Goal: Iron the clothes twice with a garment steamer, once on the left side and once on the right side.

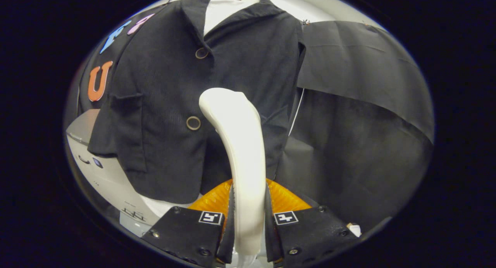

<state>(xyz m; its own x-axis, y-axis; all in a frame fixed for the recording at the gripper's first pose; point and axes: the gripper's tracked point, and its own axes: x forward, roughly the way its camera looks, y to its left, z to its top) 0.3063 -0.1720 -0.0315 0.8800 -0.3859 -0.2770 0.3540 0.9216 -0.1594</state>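
A dark short-sleeved jacket (170, 105) with two round buttons hangs over a white shirt on a hanger, beyond the fingers. My gripper (248, 213) is shut on the white handle of the garment steamer (242, 144), which rises between the fingers and curves up in front of the jacket's right half. The steamer's head sits level with the lower button, close to the cloth; whether it touches I cannot tell. An orange ribbed part (285, 198) of the steamer shows just behind the fingers.
A grey-white appliance (100, 171) stands low to the left, partly behind the jacket's sleeve. Black cloth (360, 117) hangs to the right of the jacket and forms the backdrop. A thin white cord (296, 109) runs down along the jacket's right edge.
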